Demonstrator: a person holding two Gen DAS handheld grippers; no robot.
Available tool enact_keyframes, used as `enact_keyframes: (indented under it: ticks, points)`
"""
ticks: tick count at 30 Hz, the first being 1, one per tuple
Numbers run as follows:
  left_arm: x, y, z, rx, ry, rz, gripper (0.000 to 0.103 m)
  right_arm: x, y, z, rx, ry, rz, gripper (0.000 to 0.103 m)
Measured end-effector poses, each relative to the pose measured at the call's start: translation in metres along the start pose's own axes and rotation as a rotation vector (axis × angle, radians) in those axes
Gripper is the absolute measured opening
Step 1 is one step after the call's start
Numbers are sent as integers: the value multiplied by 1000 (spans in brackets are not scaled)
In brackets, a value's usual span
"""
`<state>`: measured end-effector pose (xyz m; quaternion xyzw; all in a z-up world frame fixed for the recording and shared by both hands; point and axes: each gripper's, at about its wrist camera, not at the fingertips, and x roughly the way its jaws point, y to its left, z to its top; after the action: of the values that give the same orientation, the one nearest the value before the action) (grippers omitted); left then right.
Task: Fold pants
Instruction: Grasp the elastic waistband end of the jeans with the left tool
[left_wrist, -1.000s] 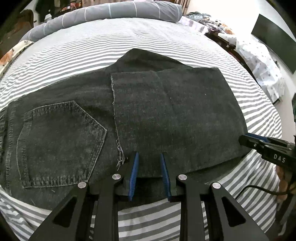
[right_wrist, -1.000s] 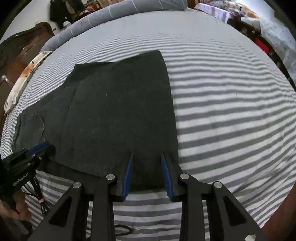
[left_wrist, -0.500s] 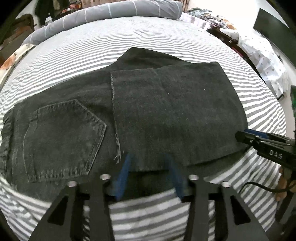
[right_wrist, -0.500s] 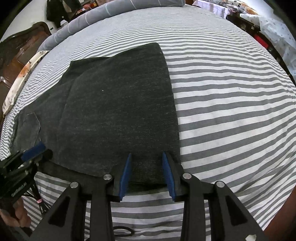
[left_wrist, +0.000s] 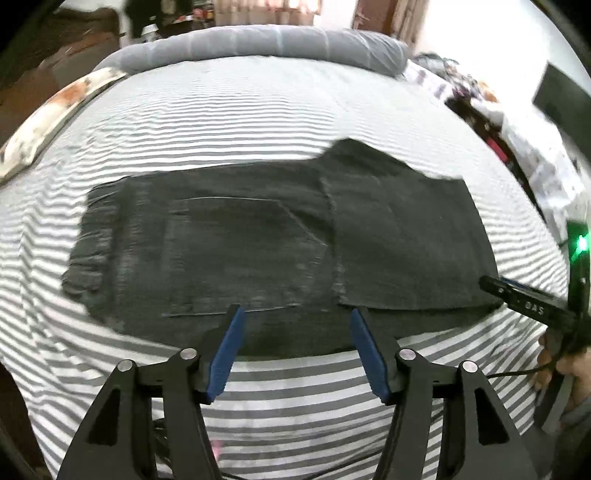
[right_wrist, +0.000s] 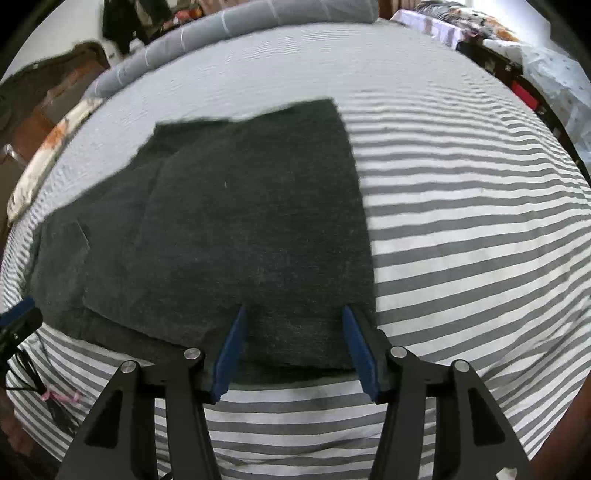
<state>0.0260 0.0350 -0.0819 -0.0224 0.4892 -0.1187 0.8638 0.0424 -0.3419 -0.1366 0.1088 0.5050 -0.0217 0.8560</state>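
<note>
You are working over a bed with a grey-and-white striped sheet (left_wrist: 258, 110), a grey bolster (left_wrist: 258, 40) along its far edge at 12 o'clock. The dark denim pants (left_wrist: 258, 240) lie flat across the middle, the leg end already laid back over the seat so a doubled panel (right_wrist: 258, 221) sits toward your right and the back pocket (left_wrist: 236, 251) shows toward your left. Your left gripper (left_wrist: 295, 350) has its jaws spread wide with nothing between them, poised at the near hem at 6 o'clock; your right gripper (right_wrist: 293, 347) is likewise wide apart and empty over the near edge of the doubled panel. One fold looks complete; the next likely calls for pinching the near edge at both points and carrying one end across.
</note>
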Motion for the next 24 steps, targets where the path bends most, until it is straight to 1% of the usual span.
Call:
enact_keyframes:
  ticks: [2, 3, 7, 10, 11, 14, 19, 24]
  points:
    - [-7, 20, 0, -59, -15, -28, 66, -11, -6, -4, 53, -33, -1, 55]
    - [-11, 32, 0, -100, -21, -54, 66, -15, -8, -6, 78, -41, -7, 56]
    - [-21, 82, -2, -271, -55, -148, 71, -31, -10, -20, 127, -65, 2, 56]
    - [-21, 115, -5, -377, -73, -182, 72, -39, -8, -24, 134, -79, 14, 58]
    - [-19, 128, -7, -418, -73, -204, 72, -40, -7, -25, 138, -81, 16, 61]
    - [-18, 155, -15, -514, -84, -237, 72, -45, -9, -29, 172, -92, 36, 63]
    - [-8, 183, -25, -621, -74, -260, 72, -41, -8, -26, 219, -92, 52, 64]
    - [8, 204, -30, -715, -53, -299, 72, -39, -4, -26, 208, -84, 40, 64]
